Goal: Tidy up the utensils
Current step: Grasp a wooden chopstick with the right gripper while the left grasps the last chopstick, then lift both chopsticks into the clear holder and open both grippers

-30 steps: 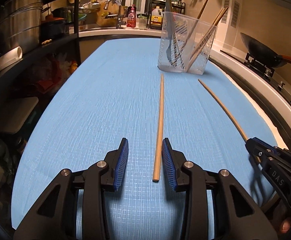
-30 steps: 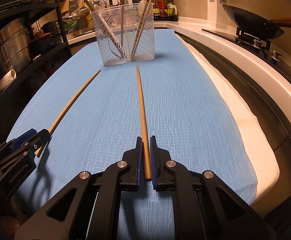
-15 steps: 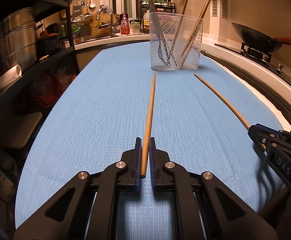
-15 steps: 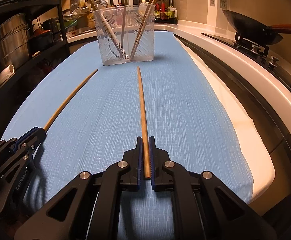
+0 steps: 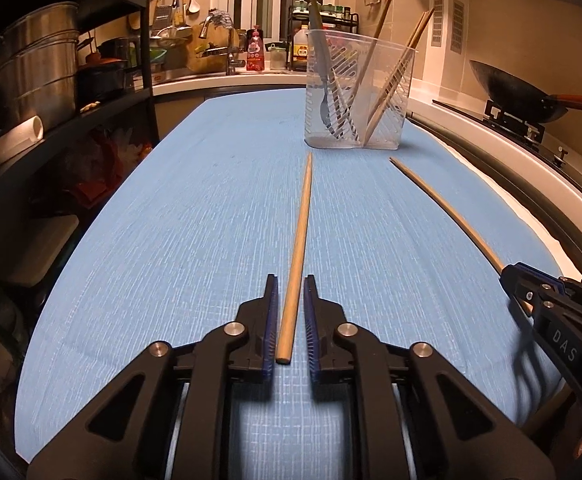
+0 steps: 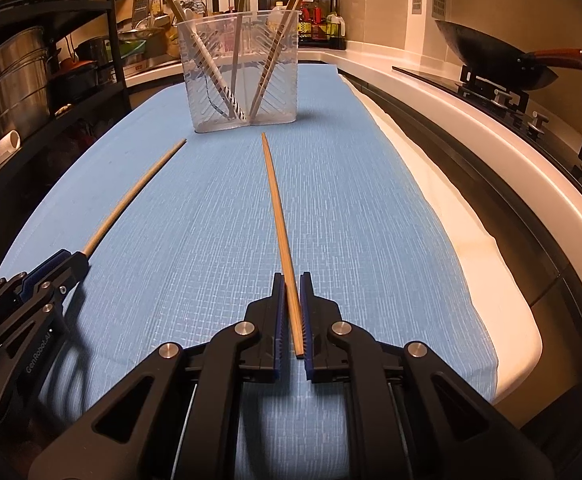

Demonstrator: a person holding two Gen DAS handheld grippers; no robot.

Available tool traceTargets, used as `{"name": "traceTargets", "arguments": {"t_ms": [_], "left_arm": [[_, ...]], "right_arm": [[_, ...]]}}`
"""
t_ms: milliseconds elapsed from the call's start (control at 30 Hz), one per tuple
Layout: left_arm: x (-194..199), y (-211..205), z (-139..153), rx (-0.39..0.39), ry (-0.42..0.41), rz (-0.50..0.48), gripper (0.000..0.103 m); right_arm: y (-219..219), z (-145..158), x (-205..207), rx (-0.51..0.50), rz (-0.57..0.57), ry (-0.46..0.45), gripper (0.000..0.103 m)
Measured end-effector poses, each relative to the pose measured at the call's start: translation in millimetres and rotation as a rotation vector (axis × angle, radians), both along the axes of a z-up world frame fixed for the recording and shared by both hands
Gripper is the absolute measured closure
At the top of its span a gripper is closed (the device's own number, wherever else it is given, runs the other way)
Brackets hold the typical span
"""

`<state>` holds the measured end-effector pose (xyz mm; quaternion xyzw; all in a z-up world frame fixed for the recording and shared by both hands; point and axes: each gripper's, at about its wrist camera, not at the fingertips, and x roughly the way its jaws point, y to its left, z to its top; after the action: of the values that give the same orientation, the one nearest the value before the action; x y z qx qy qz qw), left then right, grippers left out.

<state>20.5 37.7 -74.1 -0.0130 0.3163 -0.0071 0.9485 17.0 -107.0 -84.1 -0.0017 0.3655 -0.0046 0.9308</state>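
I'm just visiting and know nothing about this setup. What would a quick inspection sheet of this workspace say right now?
Surface: blue cloth, flat.
Job's things: left chopstick and right chopstick, both pointing towards the clear holder, which already has utensils in it.
Clutter: nothing seen on the cloth.
Grippers: left tongs opening, left chopstick loose between them; right tongs shut on right chopstick.
Cables: nothing seen.
Surroundings: wok on the stove, metal pots on a shelf.
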Motion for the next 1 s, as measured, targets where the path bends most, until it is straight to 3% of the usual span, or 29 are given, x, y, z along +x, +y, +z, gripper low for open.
{"name": "traceTargets", "arguments": {"t_ms": [133,233,1000], "left_arm": [[0.4,-4.1,-0.6,0.031,-0.009,-0.009,0.086],[-0.9,-4.4,0.5,0.031,-0.01,-0.019,0.097],[-2.2,-3.8,-1.4,0.019,-0.024,0.01,0.096]], "right_arm": [[0.6,-0.1,-0.2,-0.012,0.003,-0.003,0.096],[0.0,0.2,0.0,-0.002,0.001,-0.002,0.097],[1.8,-1.5,-2.9,-0.01,-0.01,-0.023,0.094]]}}
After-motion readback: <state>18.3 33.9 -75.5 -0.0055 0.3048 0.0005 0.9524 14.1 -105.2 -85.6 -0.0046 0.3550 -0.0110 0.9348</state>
